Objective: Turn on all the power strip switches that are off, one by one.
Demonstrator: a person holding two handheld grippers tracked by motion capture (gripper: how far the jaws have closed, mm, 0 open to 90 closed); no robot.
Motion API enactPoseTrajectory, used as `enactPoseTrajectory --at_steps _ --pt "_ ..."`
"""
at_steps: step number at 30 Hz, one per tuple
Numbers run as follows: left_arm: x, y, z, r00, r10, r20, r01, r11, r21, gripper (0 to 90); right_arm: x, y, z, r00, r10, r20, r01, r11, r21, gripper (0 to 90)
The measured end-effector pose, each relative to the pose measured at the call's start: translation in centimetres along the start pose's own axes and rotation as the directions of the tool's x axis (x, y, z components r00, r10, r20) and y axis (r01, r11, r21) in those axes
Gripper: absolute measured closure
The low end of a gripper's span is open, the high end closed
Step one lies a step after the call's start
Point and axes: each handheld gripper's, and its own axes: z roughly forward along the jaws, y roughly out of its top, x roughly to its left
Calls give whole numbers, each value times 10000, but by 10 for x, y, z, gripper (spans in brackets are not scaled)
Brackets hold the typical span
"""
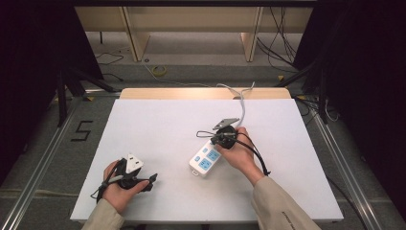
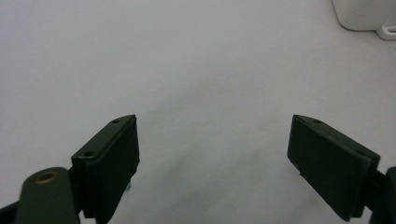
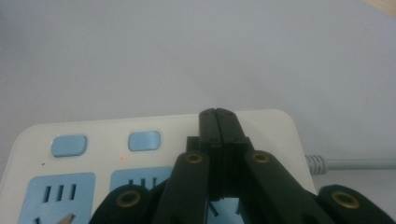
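Two grippers work over a white table (image 1: 158, 124), one in each of the person's hands. The left gripper (image 1: 152, 180) sits near the table's front left corner, held in the left hand (image 1: 117, 189), with its jaws spread wide and nothing between them; in the left gripper view (image 2: 215, 154) only bare white surface lies in the gap. A white block with a small mark on it (image 1: 133, 163) rides on top of that gripper.

The white power strip (image 1: 205, 160) lies a little right of the table's middle, angled so that one end points toward the front left corner. Its face carries pale blue sockets and pale blue switches (a small red light (image 3: 122, 158) glows just below one of them). Its white cable (image 1: 241, 103) runs from the far end toward the back edge of the table and over it.

The right gripper (image 1: 221, 138), held in the right hand (image 1: 239, 153), rests at the strip's far end. In the right gripper view its jaws are pressed together (image 3: 218, 116), tips over the strip's top surface near the cable end, pinching nothing that can be seen.

A corner of the strip (image 2: 362, 16) shows in the left gripper view.
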Motion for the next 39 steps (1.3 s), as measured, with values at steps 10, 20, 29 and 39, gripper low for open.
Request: enactPoseTrajectory --at_steps 10,20,29,39 --pt "0 0 0 10000 21 3 -21 10000 9 166 -1 3 3 10000 48 -8 -48 10000 -46 900" --pt "0 0 0 10000 25 13 -25 10000 6 167 1 6 7 9999 -48 91 48 10000 59 900" --pt "-1 1 0 10000 37 7 -37 10000 8 167 -1 5 8 9998 82 176 -83 9999 78 900" --pt "-1 1 0 10000 84 9 -84 10000 39 167 -1 4 9 9997 200 159 -201 9998 82 900"
